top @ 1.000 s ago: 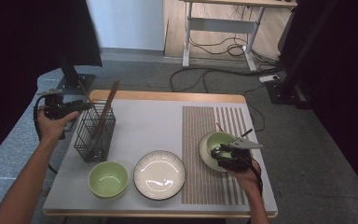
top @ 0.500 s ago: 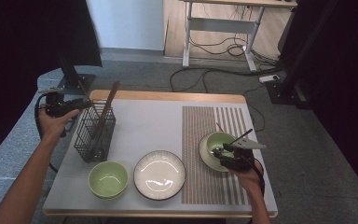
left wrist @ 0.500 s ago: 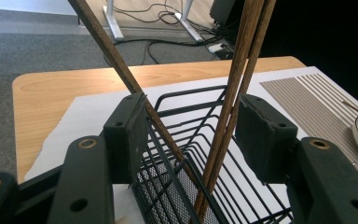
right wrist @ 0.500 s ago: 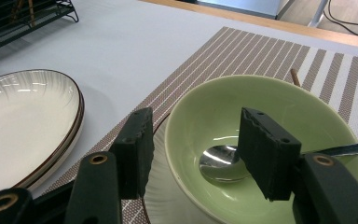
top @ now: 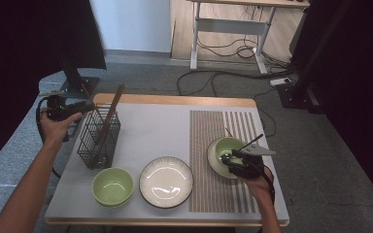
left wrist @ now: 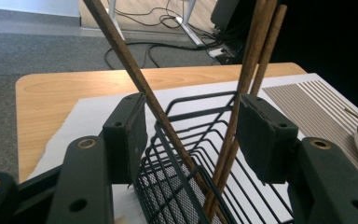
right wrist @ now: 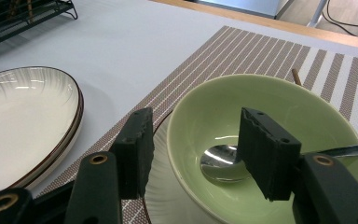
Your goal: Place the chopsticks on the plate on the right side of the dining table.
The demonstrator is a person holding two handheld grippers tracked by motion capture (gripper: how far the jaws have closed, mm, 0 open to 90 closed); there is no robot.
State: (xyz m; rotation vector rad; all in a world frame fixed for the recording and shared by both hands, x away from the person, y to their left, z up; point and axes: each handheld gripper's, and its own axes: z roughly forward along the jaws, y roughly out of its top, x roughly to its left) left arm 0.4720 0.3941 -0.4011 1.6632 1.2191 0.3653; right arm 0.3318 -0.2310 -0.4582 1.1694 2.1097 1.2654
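A black wire basket (top: 98,141) at the table's left holds brown chopsticks (top: 112,112) that lean out of its top. My left gripper (top: 80,106) is level with them from the left. In the left gripper view it (left wrist: 193,116) is open, with one leaning chopstick (left wrist: 135,74) near its left pad and a pair (left wrist: 256,51) near its right pad. On the striped placemat (top: 209,126), a green bowl (top: 229,147) holds a metal spoon (right wrist: 219,163). My right gripper (right wrist: 196,126) is open astride the bowl's near rim, one jaw outside and one inside.
A second green bowl (top: 112,187) and a white ribbed plate (top: 166,182) stand at the table's front. A single brown stick (right wrist: 297,76) lies on the placemat behind the bowl. Desk legs and cables (top: 223,48) are on the floor beyond the table.
My left gripper has edged slightly rightward toward the chopsticks in the basket. The right hand and its bowl have not moved.
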